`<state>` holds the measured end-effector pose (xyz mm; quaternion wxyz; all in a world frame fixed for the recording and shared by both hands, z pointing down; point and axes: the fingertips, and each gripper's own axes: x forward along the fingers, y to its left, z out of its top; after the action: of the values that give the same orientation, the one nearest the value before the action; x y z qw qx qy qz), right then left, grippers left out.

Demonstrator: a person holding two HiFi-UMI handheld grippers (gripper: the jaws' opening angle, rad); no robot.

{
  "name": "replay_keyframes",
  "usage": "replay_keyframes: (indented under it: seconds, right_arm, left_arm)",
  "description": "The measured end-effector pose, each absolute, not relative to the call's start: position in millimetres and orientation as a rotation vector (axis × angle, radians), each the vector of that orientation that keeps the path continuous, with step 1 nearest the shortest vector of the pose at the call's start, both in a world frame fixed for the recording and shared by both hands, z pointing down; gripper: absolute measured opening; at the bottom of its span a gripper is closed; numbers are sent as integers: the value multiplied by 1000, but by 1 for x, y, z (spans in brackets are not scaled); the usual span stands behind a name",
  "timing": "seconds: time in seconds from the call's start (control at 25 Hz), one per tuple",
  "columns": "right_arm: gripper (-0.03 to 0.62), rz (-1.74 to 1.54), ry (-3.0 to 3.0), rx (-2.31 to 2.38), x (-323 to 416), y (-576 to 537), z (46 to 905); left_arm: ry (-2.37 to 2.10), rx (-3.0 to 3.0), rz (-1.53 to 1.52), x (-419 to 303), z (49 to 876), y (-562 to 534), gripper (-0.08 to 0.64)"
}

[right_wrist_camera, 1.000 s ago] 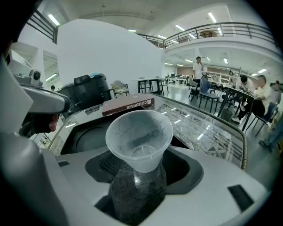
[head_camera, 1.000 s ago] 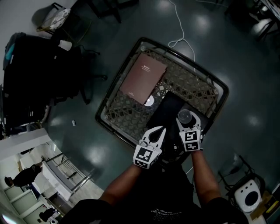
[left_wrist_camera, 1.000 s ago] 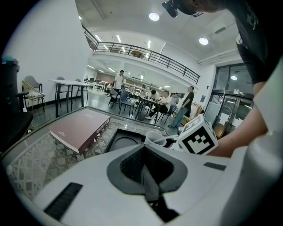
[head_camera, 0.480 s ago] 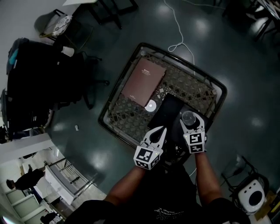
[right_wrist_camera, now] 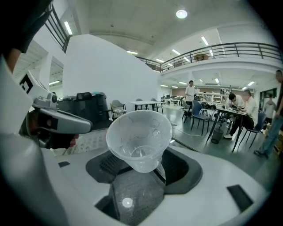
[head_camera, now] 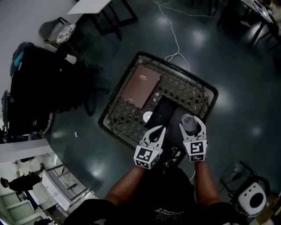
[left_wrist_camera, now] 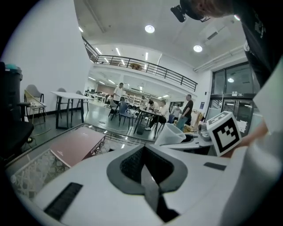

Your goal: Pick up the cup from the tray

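Cup (right_wrist_camera: pixel 139 139) clamped in right tool (head_camera: pixel 192 125), held over black tray (head_camera: pixel 162 112), left tool (head_camera: pixel 160 130) closed and empty

Head view tally.
- Table (head_camera: pixel 123 113): one, wicker-pattern top, dark frame, centre of frame.
- Tray (head_camera: pixel 163 112): one, black.
- Brown book (head_camera: pixel 141 86): one.
- Small white disc (head_camera: pixel 148 117): one.
- Clear cup (head_camera: pixel 188 122): one.
- White cup (head_camera: pixel 70 58): one, upper left. Two cups in all.
- Grippers: two, left gripper (head_camera: pixel 161 129) and right gripper (head_camera: pixel 190 119).
- Marker cubes (head_camera: pixel 146 157): two, one per gripper.
- White cable (head_camera: pixel 176 37): one, on the floor, upper centre.
- White desk (head_camera: pixel 90 5): one, top edge.

Right gripper view, right half.
- People (right_wrist_camera: pixel 191 92): four can be made out. Anyone farther back is too small to count.
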<state>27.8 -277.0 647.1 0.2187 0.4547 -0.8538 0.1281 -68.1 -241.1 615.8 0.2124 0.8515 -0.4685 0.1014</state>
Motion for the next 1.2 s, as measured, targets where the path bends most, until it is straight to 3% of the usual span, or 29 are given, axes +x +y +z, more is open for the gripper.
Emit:
replay_keyframes:
  seconds: [0.6, 1.2]
  right_arm:
    - [276, 66, -2558, 1450, 49, -260, 497]
    - [276, -154, -2597, 1550, 61, -252, 425]
  left_arm:
    - [-1491, 2591, 136, -59, 490, -267, -2]
    - [-1560, 2689, 64, -38, 432, -257, -2]
